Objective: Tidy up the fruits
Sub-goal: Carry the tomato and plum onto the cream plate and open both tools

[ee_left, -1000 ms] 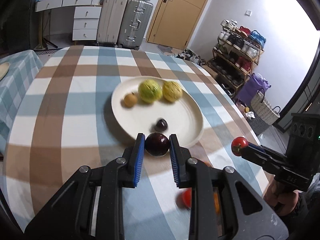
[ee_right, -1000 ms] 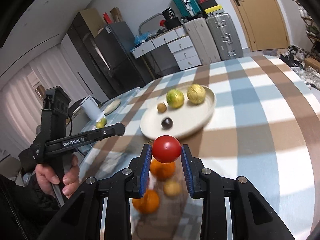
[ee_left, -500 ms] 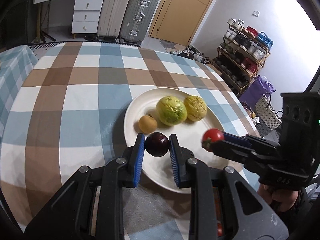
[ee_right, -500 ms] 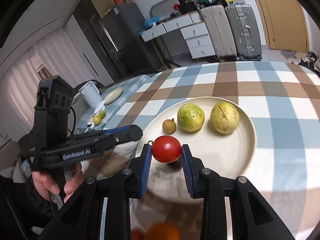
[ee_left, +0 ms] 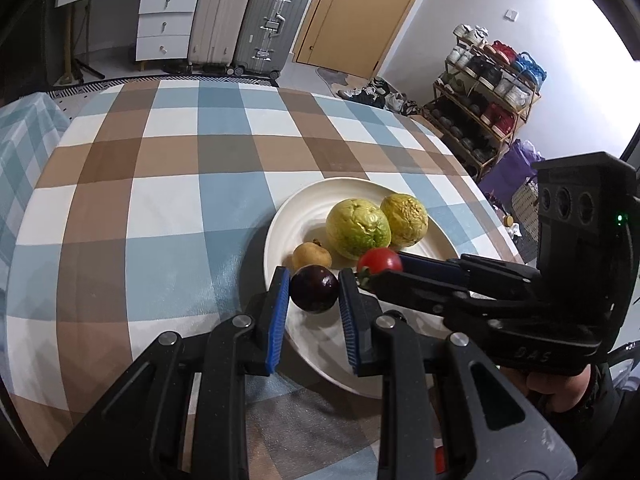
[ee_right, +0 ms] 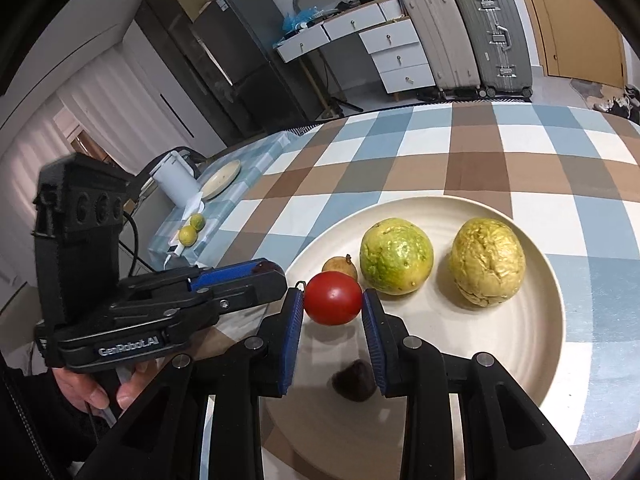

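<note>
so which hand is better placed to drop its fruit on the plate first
Probably the right. Its fingers hold the tomato well over the plate, with bare plate beneath. The left gripper holds its dark fruit nearer the rim.

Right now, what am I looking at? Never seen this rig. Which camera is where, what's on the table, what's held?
There is no robot arm. A person holds a two-finger clamp tool in each hand, and a fisheye camera on each tool looks forward along its fingers.

In the left-hand tool's view, the left gripper is shut on a dark purple fruit. In the right-hand tool's view, the right gripper is shut on a red tomato. Each view also catches the other tool from the side.

Both hover over a cream plate on a checked tablecloth. On the plate lie a green-yellow fruit, a wrinkled yellow fruit, a small brown fruit and a small dark fruit.
</note>
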